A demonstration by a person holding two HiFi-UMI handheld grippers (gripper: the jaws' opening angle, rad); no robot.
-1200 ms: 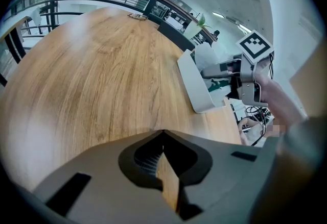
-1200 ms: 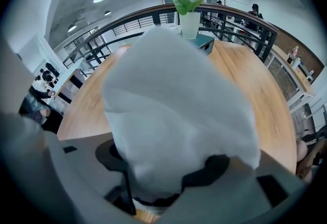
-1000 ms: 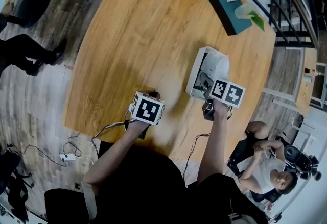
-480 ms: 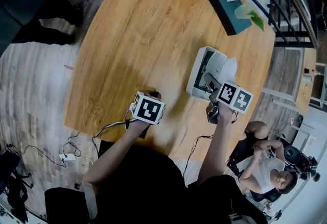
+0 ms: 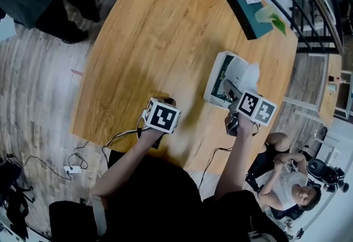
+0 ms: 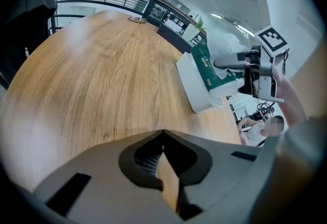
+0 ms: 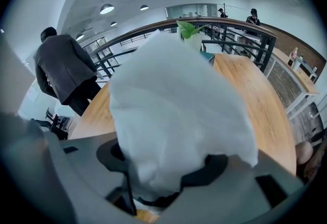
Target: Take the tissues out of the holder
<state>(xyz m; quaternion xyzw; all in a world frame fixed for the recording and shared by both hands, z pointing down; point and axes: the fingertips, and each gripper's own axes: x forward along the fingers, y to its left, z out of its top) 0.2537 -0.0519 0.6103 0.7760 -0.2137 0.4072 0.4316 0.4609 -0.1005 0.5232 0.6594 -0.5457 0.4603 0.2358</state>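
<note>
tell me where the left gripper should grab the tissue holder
The tissue holder: probably its long white side wall, pinched over the rim from the left; it faces the left gripper, while the right gripper holds tissue opposite.

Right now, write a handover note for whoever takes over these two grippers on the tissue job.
Left gripper: shut, empty, low over the wooden table.
Right gripper: shut on a wad of white tissues, held above the white holder.
Done: the wad is gripped and up over the holder.
Left: carry it clear and set it down. I cannot tell whether more tissues are inside.
</note>
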